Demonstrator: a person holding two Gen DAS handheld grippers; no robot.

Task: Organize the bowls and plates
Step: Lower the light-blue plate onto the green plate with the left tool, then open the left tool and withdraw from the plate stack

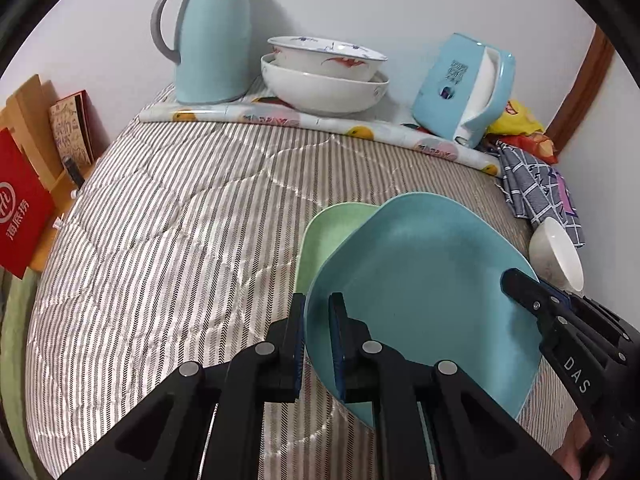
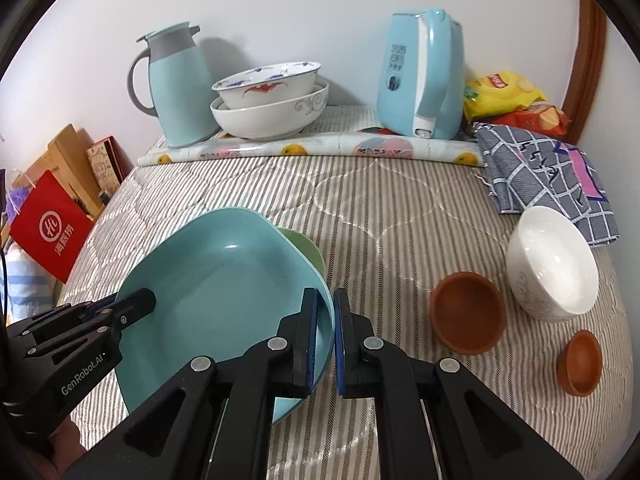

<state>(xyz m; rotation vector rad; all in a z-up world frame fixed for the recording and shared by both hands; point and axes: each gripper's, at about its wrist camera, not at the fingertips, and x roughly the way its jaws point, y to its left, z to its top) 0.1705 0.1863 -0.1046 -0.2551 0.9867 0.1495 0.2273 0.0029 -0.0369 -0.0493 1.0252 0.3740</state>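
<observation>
A teal plate (image 1: 420, 280) is held between both grippers above the striped cloth, over a light green plate (image 1: 324, 236) that lies under it. My left gripper (image 1: 318, 344) is shut on the teal plate's left rim. My right gripper (image 2: 325, 340) is shut on the plate's right rim (image 2: 320, 320); it also shows in the left wrist view (image 1: 524, 284). The teal plate (image 2: 224, 288) and green plate (image 2: 304, 248) show in the right wrist view. A white bowl (image 2: 552, 264) and two brown bowls (image 2: 466, 312) (image 2: 580, 362) sit to the right. Two stacked white bowls (image 2: 268, 108) stand at the back.
A teal thermos jug (image 2: 180, 84) and a teal kettle (image 2: 424, 76) stand at the back by the wall. A checked cloth (image 2: 544, 168) and snack bags (image 2: 504, 96) lie at the back right. A red bag (image 2: 52, 228) and boxes sit off the left edge.
</observation>
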